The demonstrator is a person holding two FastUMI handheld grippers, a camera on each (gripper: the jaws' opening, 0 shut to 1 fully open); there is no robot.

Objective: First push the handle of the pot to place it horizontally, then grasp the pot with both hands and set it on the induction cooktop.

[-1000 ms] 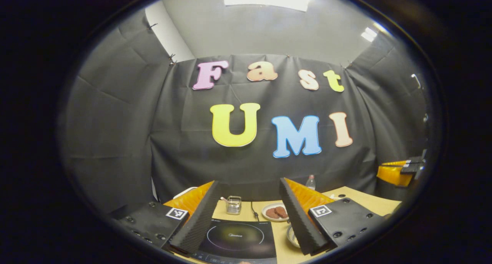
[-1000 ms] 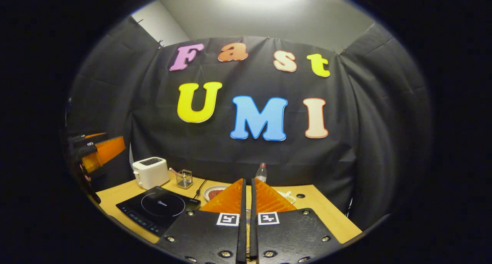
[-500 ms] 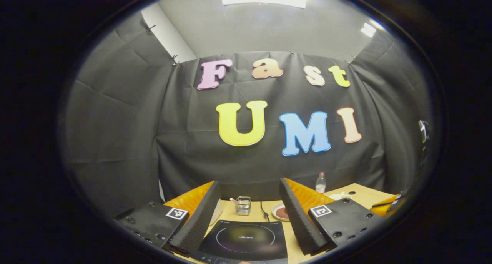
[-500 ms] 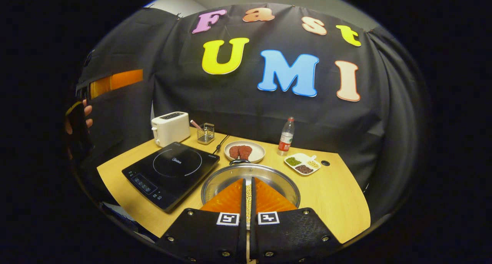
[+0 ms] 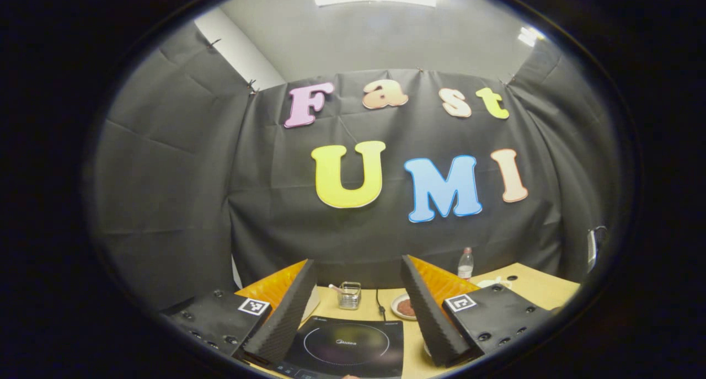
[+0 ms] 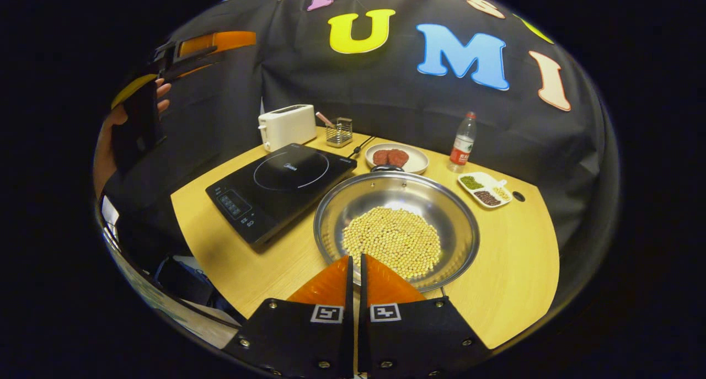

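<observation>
Round steel pot [image 6: 395, 227] w/ soybeans [image 6: 392, 241], plate [image 6: 396, 158] w/ meat patties, flat black cooktop [image 6: 280, 186], right gripper [image 6: 354, 260] closed, empty, left gripper [image 5: 357, 268] wide open, empty.

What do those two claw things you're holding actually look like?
The left claw and right claw each have two wedge-shaped fingers on flat black plates dotted with screws; each plate carries a square black-and-white marker. The left's inner faces are ribbed.

— Count them: one pot [image 6: 396, 227], one induction cooktop [image 6: 278, 186], one toaster [image 6: 287, 126].
— At twelve o'clock: one bottle [image 6: 463, 142], one meat plate [image 6: 397, 158], one wire basket [image 6: 339, 132], one divided dish [image 6: 485, 182].
</observation>
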